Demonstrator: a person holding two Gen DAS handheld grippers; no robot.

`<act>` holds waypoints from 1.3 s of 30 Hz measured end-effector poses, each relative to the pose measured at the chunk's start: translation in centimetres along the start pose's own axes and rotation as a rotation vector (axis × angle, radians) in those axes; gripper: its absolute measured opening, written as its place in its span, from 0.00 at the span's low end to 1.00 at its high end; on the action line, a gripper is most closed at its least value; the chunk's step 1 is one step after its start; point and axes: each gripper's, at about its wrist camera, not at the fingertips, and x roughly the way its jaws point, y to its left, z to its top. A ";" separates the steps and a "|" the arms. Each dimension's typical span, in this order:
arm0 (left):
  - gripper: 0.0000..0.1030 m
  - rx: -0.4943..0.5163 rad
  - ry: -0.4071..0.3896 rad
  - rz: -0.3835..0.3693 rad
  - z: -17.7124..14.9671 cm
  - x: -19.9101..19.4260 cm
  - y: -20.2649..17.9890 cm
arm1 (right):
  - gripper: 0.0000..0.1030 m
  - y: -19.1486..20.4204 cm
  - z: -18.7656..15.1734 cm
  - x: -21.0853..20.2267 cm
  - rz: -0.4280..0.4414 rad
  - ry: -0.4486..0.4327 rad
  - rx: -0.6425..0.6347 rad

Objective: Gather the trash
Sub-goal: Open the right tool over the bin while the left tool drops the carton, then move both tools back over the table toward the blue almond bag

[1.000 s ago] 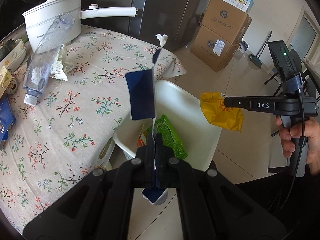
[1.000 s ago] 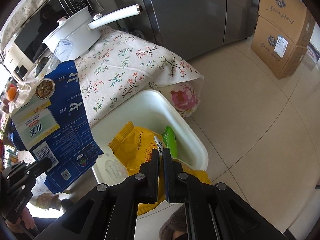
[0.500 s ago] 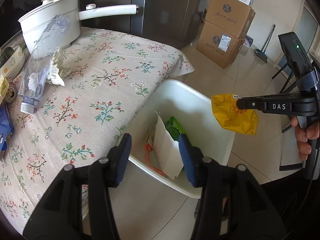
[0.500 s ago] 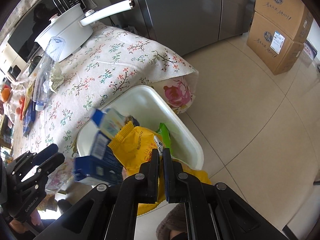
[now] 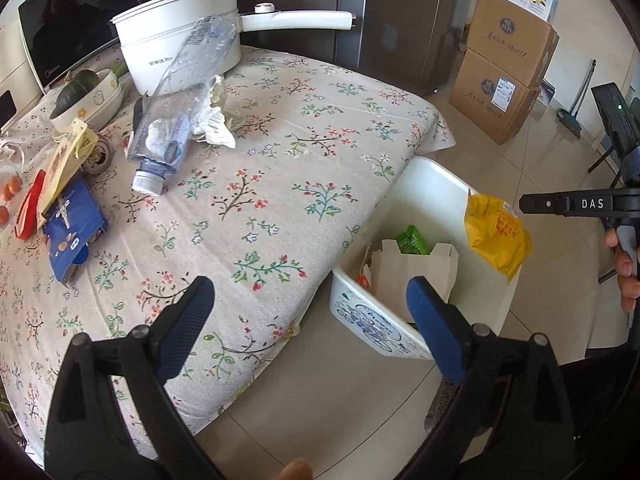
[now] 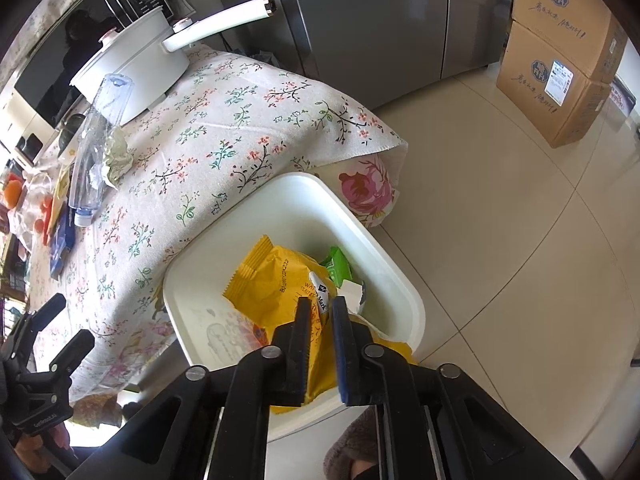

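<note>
- Two grippers hang over the white bin (image 5: pixel 436 184), which stands on the floor against the corner of the table (image 5: pixel 280 168).
- Nearest in the left wrist view, the left gripper (image 5: pixel 308 300) has just been opening; its jaws stand wide apart with nothing between them.
- Just past its fingers, a flattened carton (image 5: pixel 416 276) stands on edge inside the bin, white side showing, beside a green wrapper (image 5: pixel 412 238). I judge those pieces done.
- Over the bin's right rim, the right gripper (image 6: pixel 322 312) has just been opening too. Its jaws are parted a little and the yellow snack bag (image 6: pixel 272 284) is between them, hanging above the bin. Whether the pads press on it I cannot tell for sure; it looks as good as released, but not yet down in the bin.
- Farther off on the flowered cloth, a fair amount is left: a crushed clear bottle (image 5: pixel 180 108) leaning on the white pot (image 5: pixel 176 28), crumpled tissue (image 5: pixel 214 116) beside it, and a blue packet (image 5: pixel 72 232) with other wrappers near the left edge.
- By my reckoning the job is roughly half done, with the table trash next.
</note>
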 end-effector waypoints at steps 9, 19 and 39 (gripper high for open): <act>0.99 -0.062 0.014 0.096 -0.7 -0.9 3.4 | 0.80 0.7 0.3 -0.5 -0.026 -0.030 0.023; 0.99 -0.152 0.022 0.133 -1.3 -2.2 7.3 | 0.81 4.1 1.0 -0.6 -0.037 -0.044 -0.030; 0.99 -0.323 -0.098 0.308 -0.5 -7.5 20.6 | 0.82 17.2 4.8 -2.4 0.033 -0.171 -0.171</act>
